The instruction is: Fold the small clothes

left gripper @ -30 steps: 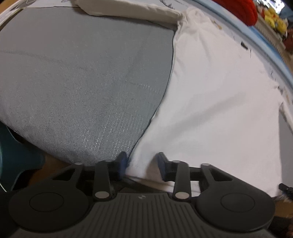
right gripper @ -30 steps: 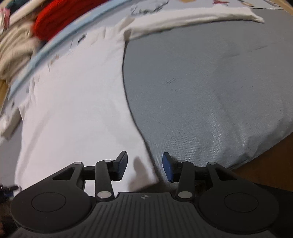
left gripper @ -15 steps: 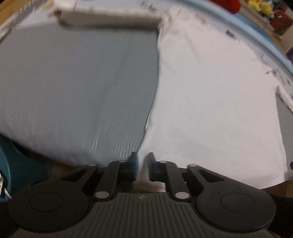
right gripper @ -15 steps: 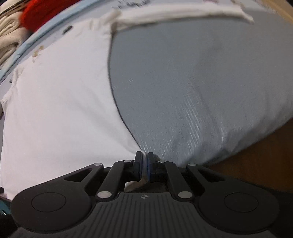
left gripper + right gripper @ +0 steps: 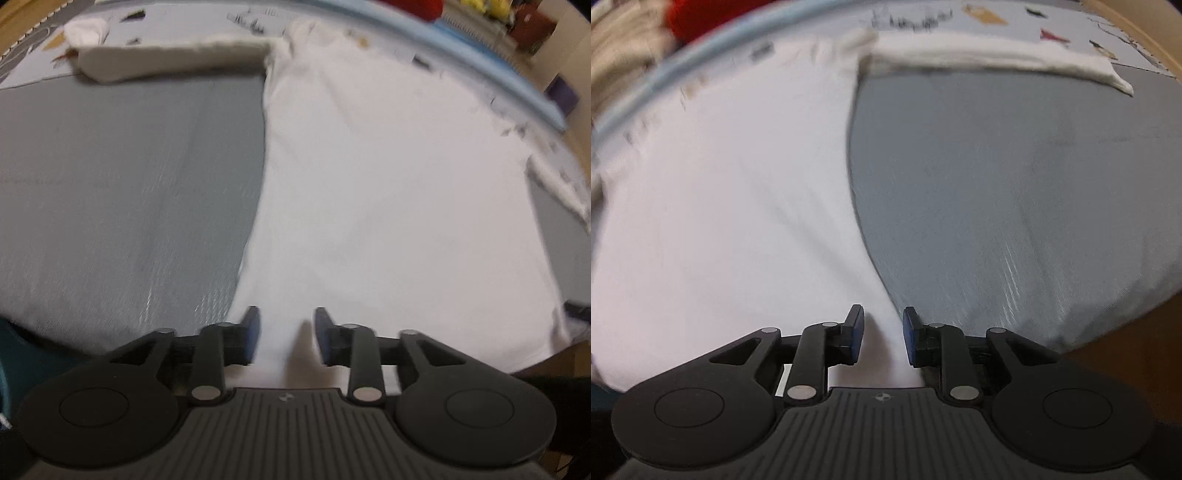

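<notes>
Right gripper [image 5: 880, 334] hovering over white garment [image 5: 720, 221]

Its jaws have just been opening, standing apart with the garment's hem corner lying between them, unpinched, beside the grey mat [image 5: 1015, 184].

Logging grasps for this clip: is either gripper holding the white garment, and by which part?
Neither holds it. Left gripper and right gripper have just opened over the white garment's near hem corners.
</notes>
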Available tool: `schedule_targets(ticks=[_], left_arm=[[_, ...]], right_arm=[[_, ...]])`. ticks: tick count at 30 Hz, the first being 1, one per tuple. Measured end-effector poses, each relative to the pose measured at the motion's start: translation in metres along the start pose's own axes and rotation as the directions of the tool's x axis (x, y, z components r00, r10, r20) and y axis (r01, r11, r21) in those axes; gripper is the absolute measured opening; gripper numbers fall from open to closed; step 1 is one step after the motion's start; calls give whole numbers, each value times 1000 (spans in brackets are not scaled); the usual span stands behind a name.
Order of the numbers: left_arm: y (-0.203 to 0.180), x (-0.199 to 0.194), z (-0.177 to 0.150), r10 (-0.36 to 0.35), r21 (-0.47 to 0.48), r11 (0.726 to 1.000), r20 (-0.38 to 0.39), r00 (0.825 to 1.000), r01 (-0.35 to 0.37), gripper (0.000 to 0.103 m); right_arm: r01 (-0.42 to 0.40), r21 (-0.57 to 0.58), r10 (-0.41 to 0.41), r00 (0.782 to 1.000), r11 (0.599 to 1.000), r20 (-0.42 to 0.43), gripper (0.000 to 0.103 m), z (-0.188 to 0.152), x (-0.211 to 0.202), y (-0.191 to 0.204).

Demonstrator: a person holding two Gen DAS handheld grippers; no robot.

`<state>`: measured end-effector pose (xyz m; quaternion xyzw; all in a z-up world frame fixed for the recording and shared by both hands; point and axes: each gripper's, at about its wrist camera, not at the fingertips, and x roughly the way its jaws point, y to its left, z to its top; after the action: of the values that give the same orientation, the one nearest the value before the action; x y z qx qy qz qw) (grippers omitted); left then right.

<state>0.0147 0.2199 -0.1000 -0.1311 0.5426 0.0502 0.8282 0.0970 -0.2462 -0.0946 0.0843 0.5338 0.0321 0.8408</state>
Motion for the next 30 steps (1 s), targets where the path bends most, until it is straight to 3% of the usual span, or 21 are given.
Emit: schedule_targets(ticks=[4,6,8,10,12,13,17,18,21,23,25,27,30], left_arm=[[3,17,-4,59,4,998,-84,995,-59,46],[1,6,-2,38,-7,999,-14,999,-39,47],[-1,-13,1,9,7,1000,93,996,-9,53],[-2,-27,2,13,9,1000,180,984,-14,66],[-3,-35,4,28,-1,1000,243,970,-29,67],[-3,-38,5,29,-9,1000,266,964,-28,67],[-8,-45,13,40,-33,999,374,927,-30,76],[-12,-53,10,47,-35,999,400,915,-36,81],[-19,-75,10,71,-39,997,467,881,-60,84],[-22,-86,9,95,-42,995,500,861,-86,86],[-22,-91,12,105,-37,994,520,848,-101,86],[-25,-95,15,125,-31,991,539,833,-128,86],[-30,-101,29,124,1,989,557,821,-150,86]], right_arm=[[87,-76,-92,993,993,-75,27,-9,18,7],[89,-89,-91,996,992,-25,27,-4,11,15],[53,-56,-48,995,997,91,27,4,-10,18],[4,-22,1,978,1000,208,27,13,-34,20],[-38,-11,40,941,999,337,27,24,-63,21],[-59,-14,60,906,998,420,28,31,-82,22],[-82,-77,112,775,994,622,55,64,-126,15],[-68,-107,122,744,992,657,57,70,-134,15],[-7,-155,115,702,988,703,59,71,-139,10],[15,-138,88,699,990,710,59,65,-130,6],[-52,-63,81,735,997,673,59,67,-123,0],[-61,-45,75,717,997,693,59,66,-121,1],[-29,-65,65,736,997,674,59,69,-111,9]])
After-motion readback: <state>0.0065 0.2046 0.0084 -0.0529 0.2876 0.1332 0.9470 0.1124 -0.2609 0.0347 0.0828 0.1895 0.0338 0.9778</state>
